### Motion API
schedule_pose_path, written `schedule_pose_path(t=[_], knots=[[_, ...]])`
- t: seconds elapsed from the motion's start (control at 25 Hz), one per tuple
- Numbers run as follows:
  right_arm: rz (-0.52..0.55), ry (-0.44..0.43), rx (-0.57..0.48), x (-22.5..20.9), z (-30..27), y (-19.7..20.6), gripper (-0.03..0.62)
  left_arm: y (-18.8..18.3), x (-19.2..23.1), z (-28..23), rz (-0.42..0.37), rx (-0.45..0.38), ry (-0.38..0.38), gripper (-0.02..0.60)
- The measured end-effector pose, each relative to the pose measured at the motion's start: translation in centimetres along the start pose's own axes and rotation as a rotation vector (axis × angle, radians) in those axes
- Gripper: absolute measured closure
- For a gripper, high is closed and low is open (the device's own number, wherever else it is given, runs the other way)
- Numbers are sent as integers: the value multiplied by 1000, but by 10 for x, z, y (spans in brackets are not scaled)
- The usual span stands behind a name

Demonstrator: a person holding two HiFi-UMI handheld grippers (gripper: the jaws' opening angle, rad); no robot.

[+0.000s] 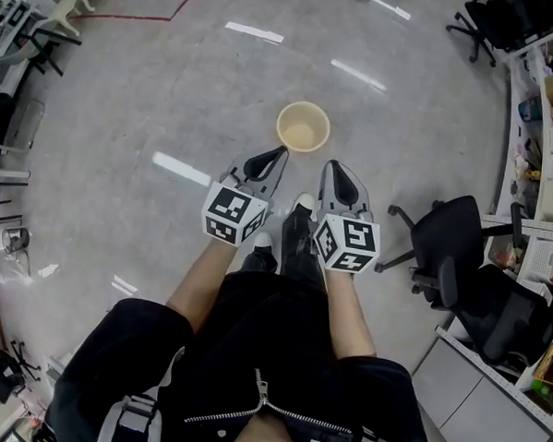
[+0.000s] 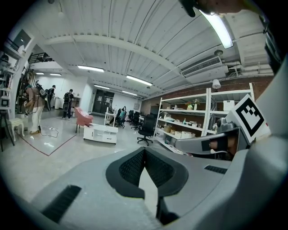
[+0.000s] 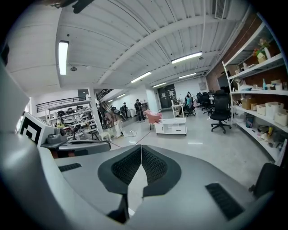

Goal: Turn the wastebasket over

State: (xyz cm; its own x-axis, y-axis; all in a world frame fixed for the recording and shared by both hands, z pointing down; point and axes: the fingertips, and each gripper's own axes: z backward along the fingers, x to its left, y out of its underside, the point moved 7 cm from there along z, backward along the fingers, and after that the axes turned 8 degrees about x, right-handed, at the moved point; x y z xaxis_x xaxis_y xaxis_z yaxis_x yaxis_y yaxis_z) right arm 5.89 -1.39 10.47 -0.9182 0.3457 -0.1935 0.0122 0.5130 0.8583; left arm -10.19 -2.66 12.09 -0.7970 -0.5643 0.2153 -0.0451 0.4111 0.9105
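Note:
A pale yellow wastebasket (image 1: pixel 304 126) stands upright on the grey floor, its mouth facing up, seen only in the head view. My left gripper (image 1: pixel 279 152) is held short of it and a little to its lower left, jaws shut on nothing. My right gripper (image 1: pixel 335 165) sits beside the left one, below and to the right of the basket, also shut and empty. In the left gripper view the left gripper (image 2: pixel 144 151) shows its dark pads pressed together; the right gripper (image 3: pixel 141 148) looks the same in its own view. Neither gripper view shows the basket.
A black office chair (image 1: pixel 459 262) stands to the right, next to white shelving (image 1: pixel 540 137) along the right wall. Desks and gear (image 1: pixel 16 82) crowd the left edge. People (image 2: pixel 36 101), a white low table (image 2: pixel 100 133) and chairs stand far off across the room.

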Motion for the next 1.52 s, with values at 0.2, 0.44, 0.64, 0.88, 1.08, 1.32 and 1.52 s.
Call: schedule_pose_path(t=[0.2,0.44,0.64,0.88,1.08,1.32,1.52], knots=[[1,-29,15,-21,-32,-18,583,-12,17,-31,13,13,-32,577],[27,-63,46,-63,-69,-41,583,-30,28,-89,24,28,-54,577],[40,-95,60,-104,-94,-59,583,-45,31,-134,10,37,-80,577],[76,-126,85,-129,-130,-73,583,-56,49,-169,-23,48,-86,577],[80,-126,109,-122,-162,-76,583,-59,81,-181,-28,65,-77,577],[79,-92,130,-114,-201,-89,583,-62,126,-202,-19,88,-38,577],[70,-61,139,-118,-224,-90,583,-56,154,-223,-10,94,15,577]])
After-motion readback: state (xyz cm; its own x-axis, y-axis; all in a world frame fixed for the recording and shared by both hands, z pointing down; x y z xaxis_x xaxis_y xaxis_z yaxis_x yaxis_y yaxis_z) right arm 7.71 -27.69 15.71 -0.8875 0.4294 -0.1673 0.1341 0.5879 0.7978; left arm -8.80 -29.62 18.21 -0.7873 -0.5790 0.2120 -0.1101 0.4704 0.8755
